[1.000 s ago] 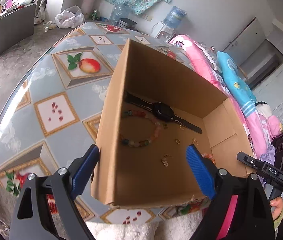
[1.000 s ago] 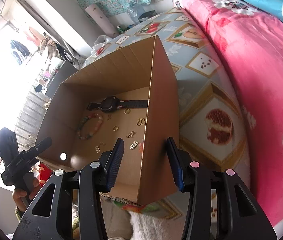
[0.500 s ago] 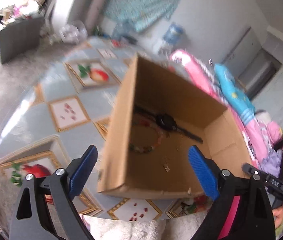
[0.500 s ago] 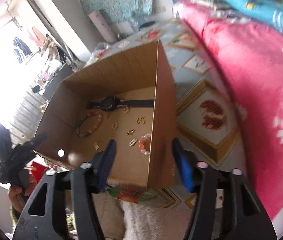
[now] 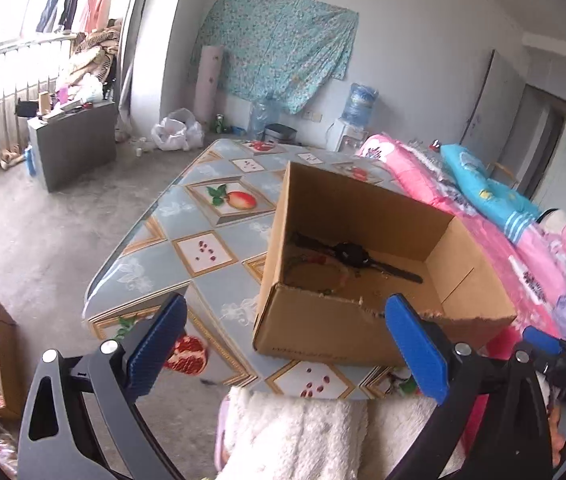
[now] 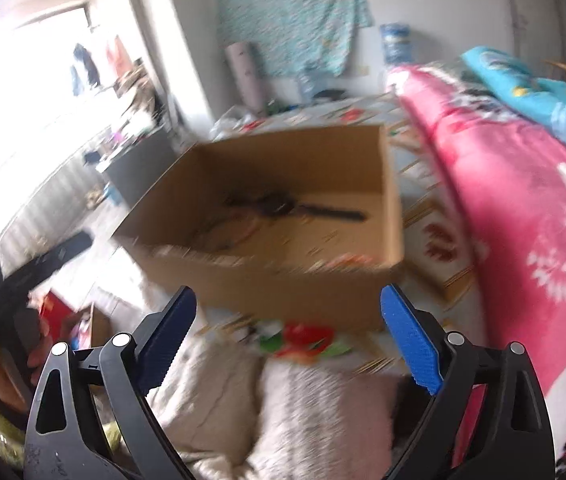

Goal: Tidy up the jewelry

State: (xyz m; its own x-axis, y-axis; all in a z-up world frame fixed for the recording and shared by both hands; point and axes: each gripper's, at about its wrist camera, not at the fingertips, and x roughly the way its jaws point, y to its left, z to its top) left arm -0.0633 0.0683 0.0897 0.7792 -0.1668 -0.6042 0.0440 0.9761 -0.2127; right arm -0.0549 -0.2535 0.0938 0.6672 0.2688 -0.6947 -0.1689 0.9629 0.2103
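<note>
Cardboard box [image 5: 367, 240] sits on the table [image 5: 187, 216] at 12 o'clock from both grippers. Left gripper [image 5: 287, 344] and right gripper [image 6: 287, 340] jaws are opening, nothing between them. Watch [image 5: 353, 256] lies inside, strap running 10-to-4; neither hand clearly nearer.

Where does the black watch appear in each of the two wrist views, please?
Left wrist view: the black watch lies on the floor of the cardboard box, right of centre, stretched along the far wall.
Right wrist view: the watch is blurred, near the middle of the picture, again by the far wall of the box.
Shared landmark: the blue patterned cloth hanging on the back wall, top centre in both views.
</note>
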